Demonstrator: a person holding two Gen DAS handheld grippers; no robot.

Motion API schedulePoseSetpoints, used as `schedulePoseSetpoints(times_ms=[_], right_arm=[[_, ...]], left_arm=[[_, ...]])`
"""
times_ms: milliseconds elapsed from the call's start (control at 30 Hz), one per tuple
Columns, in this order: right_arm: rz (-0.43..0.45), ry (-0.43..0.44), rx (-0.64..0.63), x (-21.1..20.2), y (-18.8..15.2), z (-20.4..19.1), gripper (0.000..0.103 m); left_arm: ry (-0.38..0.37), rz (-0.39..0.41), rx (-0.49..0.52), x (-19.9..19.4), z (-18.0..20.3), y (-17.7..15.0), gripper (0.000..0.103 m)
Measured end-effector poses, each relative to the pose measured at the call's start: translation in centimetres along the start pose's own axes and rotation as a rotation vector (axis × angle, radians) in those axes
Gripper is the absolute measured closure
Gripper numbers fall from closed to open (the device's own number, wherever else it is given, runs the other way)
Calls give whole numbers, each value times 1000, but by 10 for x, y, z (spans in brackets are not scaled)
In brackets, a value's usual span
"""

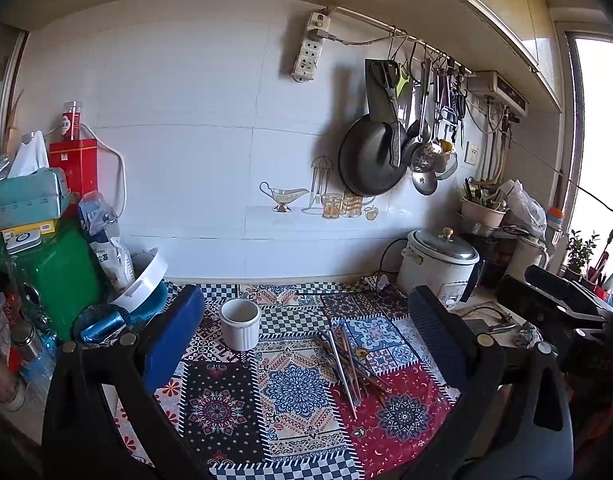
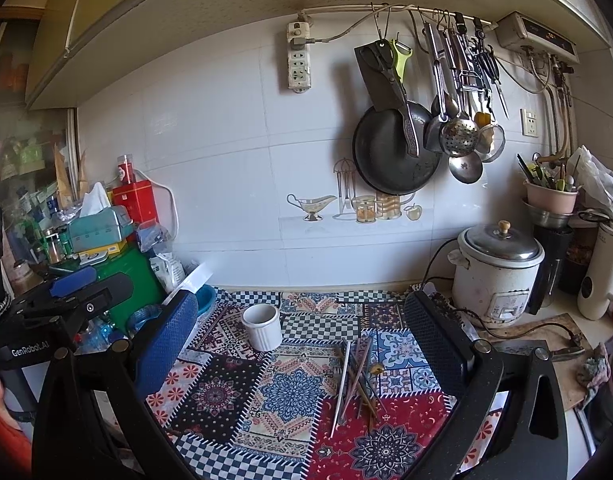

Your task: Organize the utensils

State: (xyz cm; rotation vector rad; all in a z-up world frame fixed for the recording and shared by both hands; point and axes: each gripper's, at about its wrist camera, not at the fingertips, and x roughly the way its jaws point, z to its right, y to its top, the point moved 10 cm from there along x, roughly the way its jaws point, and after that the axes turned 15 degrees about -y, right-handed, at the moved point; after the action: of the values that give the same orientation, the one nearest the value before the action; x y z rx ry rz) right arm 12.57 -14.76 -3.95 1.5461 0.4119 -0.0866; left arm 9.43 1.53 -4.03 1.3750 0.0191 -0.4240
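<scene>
A white ribbed ceramic cup (image 1: 240, 323) stands upright on the patchwork-patterned tablecloth (image 1: 294, 392). A loose pile of metal and wooden chopsticks (image 1: 348, 364) lies on the cloth, right of the cup and nearer the cameras, apart from it. A white rice cooker with metal lid (image 1: 440, 264) stands behind, at the cloth's right edge.

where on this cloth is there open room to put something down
Free: the patchwork cloth in front of the white cup, left of the chopstick pile, and the strip between cup and pile. Crowded: the left edge by the green box, and the right by the rice cooker.
</scene>
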Motion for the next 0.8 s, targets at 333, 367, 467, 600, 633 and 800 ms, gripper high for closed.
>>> schedulePoseSetpoints(times_ms=[333,367,467,600,633,800], right_arm=[[-11,-27,13,1,-6,0,0],[-16,-31,15,2,-7,1,0],[-29,-38,17,5,-11,1,0],[-63,-51,19,16,-21,3,0],[-73,-56,18,20,-24,5,0],[-129,-84,-1,45,-40,15,0]], left_arm=[[-11,-23,-3,1,-8,-4,0],[-12,-27,-5,1,-9,-5,0],[-12,-38,-13,5,-13,-9,0],[-7,-63,-24,18,-17,-17,0],[-7,-70,-27,23,-19,-19,0],[5,-126,-60,54,-28,-34,0]])
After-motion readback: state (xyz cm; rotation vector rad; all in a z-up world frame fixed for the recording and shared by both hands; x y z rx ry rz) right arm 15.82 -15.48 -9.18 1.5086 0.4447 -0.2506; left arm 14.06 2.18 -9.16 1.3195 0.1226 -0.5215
